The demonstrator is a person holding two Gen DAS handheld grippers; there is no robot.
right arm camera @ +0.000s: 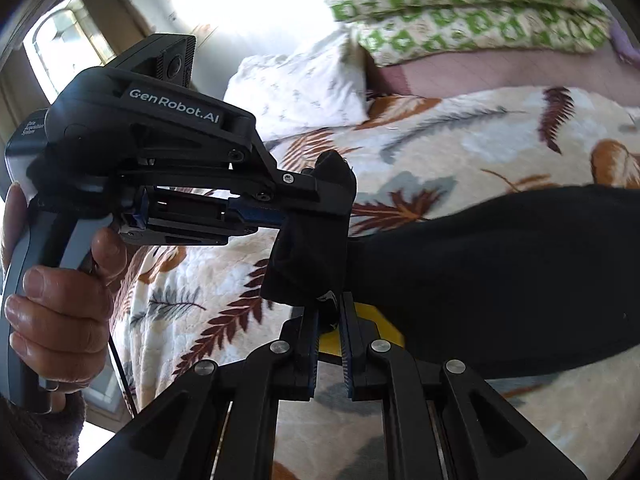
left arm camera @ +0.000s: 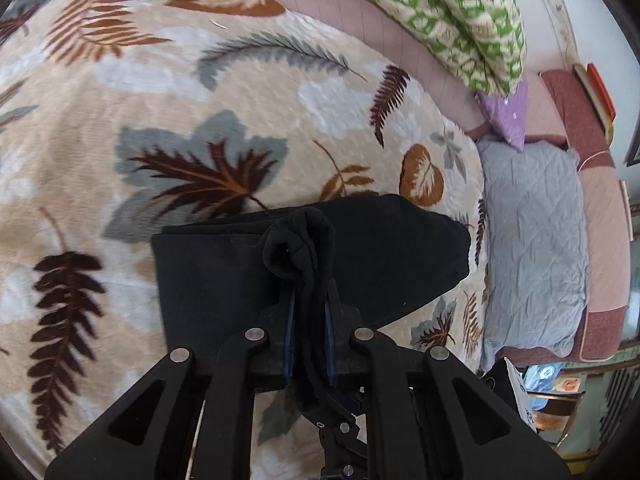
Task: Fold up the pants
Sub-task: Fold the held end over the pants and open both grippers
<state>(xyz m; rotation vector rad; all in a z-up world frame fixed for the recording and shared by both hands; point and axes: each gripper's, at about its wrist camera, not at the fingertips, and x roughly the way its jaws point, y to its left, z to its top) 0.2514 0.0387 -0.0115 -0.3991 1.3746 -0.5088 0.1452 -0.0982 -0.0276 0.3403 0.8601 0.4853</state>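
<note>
"GenRobot.AI" is showing in white on the black body of the left gripper (right arm camera: 320, 196), seen from right wrist cam. Small label on its rear end is blurring out, unreadable.

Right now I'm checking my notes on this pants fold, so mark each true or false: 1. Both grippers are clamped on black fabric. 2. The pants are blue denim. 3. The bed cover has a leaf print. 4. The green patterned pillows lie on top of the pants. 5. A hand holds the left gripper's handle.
1. True: the left gripper and right gripper each pinch bunched fabric of the pants.
2. False: they are black.
3. True: the blanket shows leaves and ferns.
4. False: the pillows sit apart, at the bed's far edge.
5. True: the hand grips it.
</note>
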